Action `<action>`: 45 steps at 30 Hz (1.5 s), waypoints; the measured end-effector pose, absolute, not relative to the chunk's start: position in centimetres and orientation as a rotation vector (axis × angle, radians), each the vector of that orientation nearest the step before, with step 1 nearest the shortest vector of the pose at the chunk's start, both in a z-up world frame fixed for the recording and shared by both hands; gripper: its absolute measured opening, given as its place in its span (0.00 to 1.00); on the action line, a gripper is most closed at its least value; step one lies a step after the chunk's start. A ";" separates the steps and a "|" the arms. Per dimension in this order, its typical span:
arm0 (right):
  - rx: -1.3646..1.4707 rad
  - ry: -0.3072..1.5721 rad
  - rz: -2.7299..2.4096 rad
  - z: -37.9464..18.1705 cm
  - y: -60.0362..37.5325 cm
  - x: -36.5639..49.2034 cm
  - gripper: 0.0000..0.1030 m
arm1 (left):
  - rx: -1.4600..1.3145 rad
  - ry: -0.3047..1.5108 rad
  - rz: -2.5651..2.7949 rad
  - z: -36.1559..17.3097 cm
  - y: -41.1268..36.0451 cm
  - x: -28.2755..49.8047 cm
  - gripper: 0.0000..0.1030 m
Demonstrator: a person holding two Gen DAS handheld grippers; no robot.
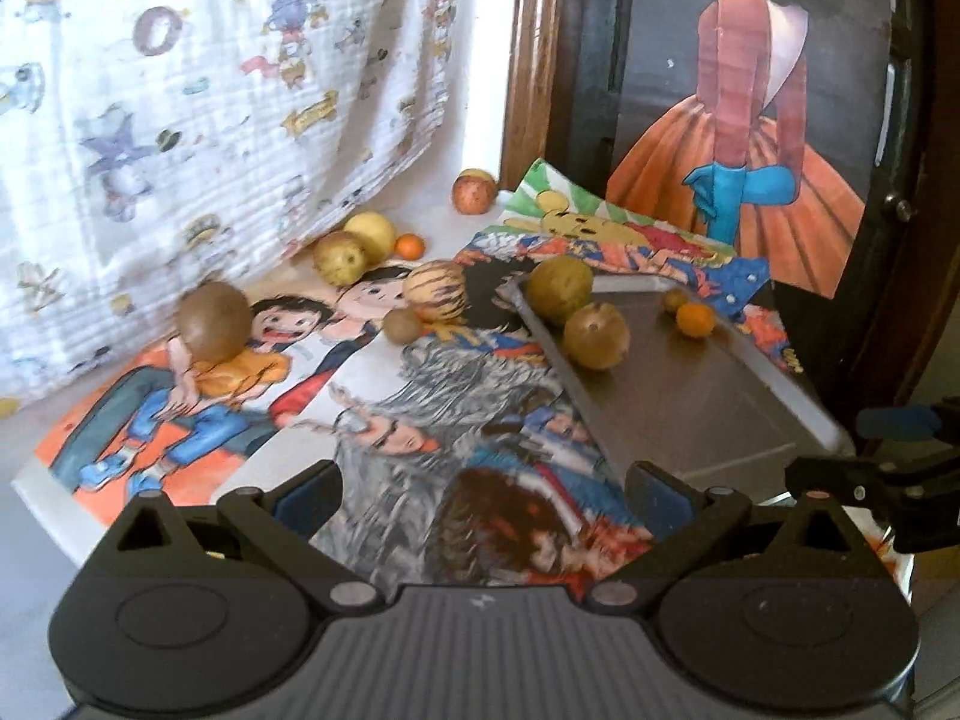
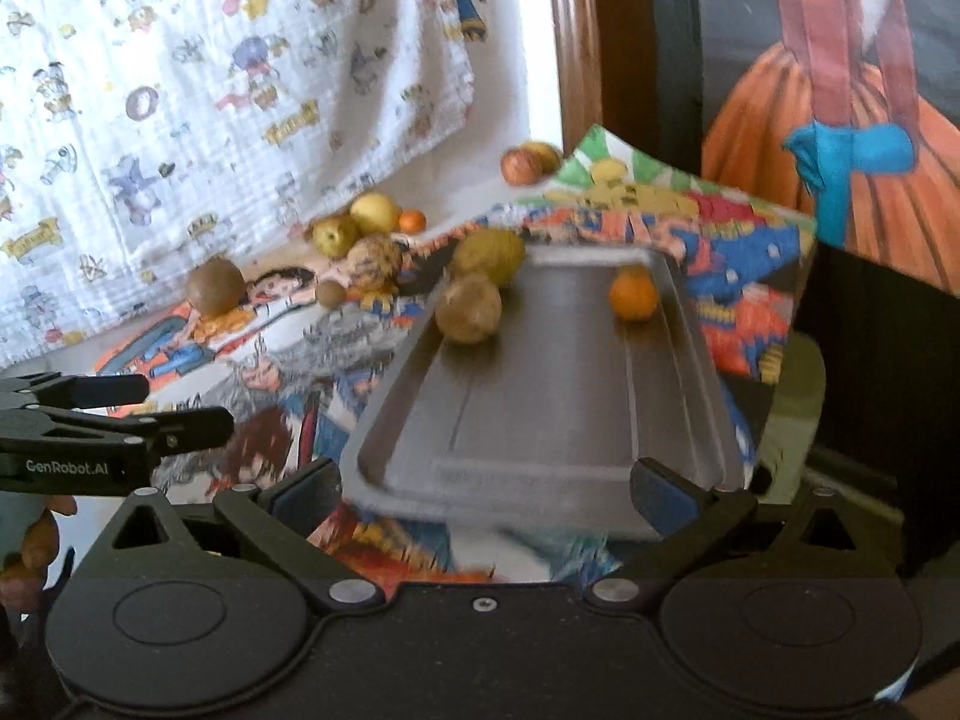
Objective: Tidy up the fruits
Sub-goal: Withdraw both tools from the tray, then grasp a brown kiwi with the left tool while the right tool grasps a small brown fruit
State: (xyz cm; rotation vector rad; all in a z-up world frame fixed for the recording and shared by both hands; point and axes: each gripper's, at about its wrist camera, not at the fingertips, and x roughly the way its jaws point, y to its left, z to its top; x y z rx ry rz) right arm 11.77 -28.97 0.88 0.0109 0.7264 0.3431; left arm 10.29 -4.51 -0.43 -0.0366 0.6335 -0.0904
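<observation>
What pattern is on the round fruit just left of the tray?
Pale yellow with dark stripes: the striped fruit beside the tray. Clearest in the left wrist view.

White lettering reading "GenRobot.AI" stands on the black side of the left gripper (image 2: 180, 414) (seen from the right wrist view). The printed cloth (image 2: 180, 90) hanging behind carries small yellow banners whose words are too blurred to read.
</observation>
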 end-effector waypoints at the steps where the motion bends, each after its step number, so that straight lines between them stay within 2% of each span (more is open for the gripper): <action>1: 0.015 0.735 0.341 0.7 -28.8 11.3 0.99 | -0.036 0.640 -0.085 -0.5 -4.4 10.1 0.99; 23: -0.017 0.796 0.405 0.3 -24.4 9.0 0.99 | -0.101 0.701 0.027 -1.4 0.0 7.6 0.99; 37: -0.080 0.718 0.502 2.6 -19.4 13.3 0.99 | -0.255 0.713 0.191 -1.9 6.6 9.6 1.00; 45: -0.043 0.657 0.566 4.0 -16.5 18.1 0.99 | -0.188 0.664 0.222 -1.0 8.3 13.7 1.00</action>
